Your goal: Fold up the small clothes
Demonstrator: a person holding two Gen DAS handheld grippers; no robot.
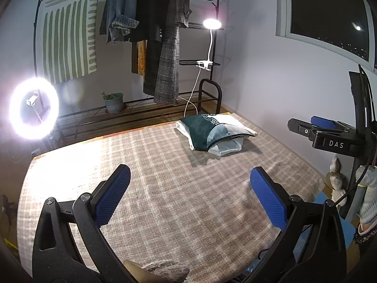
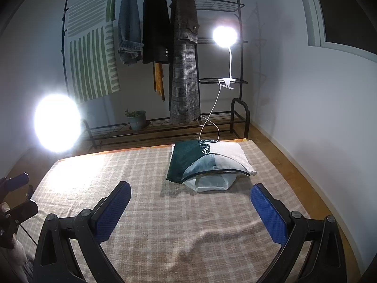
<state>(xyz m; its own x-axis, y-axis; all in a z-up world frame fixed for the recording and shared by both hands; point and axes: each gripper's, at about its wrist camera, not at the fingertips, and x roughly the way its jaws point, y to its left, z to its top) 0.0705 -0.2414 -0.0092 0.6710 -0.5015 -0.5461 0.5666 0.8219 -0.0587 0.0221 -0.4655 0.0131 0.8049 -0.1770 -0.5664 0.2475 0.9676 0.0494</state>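
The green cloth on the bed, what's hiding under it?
A white folded cloth pokes out beneath the green cloth. Anything deeper in the pile is covered.

Plaid blanket (image 2: 165,224) on floor; folded clothes stack (image 2: 207,162) at far R.

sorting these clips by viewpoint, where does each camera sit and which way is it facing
Left wrist: on the left gripper, open above the plaid blanket, facing the clothes rack; right gripper at right edge.
Right wrist: on the right gripper, open, facing likewise; left gripper at left edge.
Shared: folded clothes pile, ring light, clip lamp.
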